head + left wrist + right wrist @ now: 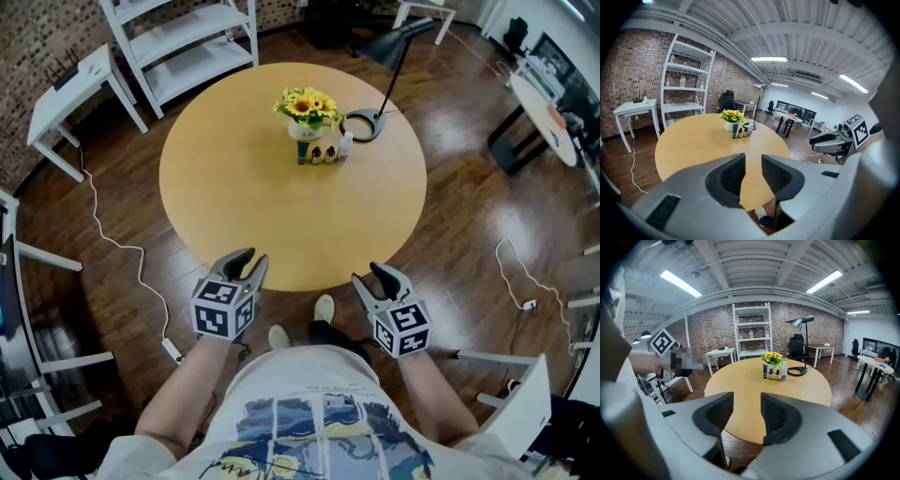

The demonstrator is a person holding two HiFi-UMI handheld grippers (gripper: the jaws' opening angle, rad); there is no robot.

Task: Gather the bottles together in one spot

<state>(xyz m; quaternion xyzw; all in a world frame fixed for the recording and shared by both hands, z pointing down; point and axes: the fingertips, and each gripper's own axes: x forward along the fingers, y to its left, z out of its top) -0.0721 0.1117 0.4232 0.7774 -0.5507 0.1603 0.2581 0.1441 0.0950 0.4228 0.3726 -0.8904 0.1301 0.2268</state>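
Note:
Several small bottles [323, 152] stand in a tight row on the far side of the round wooden table [281, 216], right in front of a pot of yellow flowers [306, 111]. The row runs from a teal tube [301, 152] past two little brown bottles to a white bottle [345, 144]. The same cluster shows in the left gripper view [743, 131] and the right gripper view [774, 372]. My left gripper [251, 265] [753, 161] hangs open and empty over the table's near edge. My right gripper [373, 279] [746, 401] is also open and empty, beside it.
A black desk lamp's ring base [363, 125] lies just right of the bottles. A white shelf unit [187, 47] and a white side table [70, 89] stand beyond the table on the left. A cable [141, 272] trails over the floor; a desk [548, 112] is at right.

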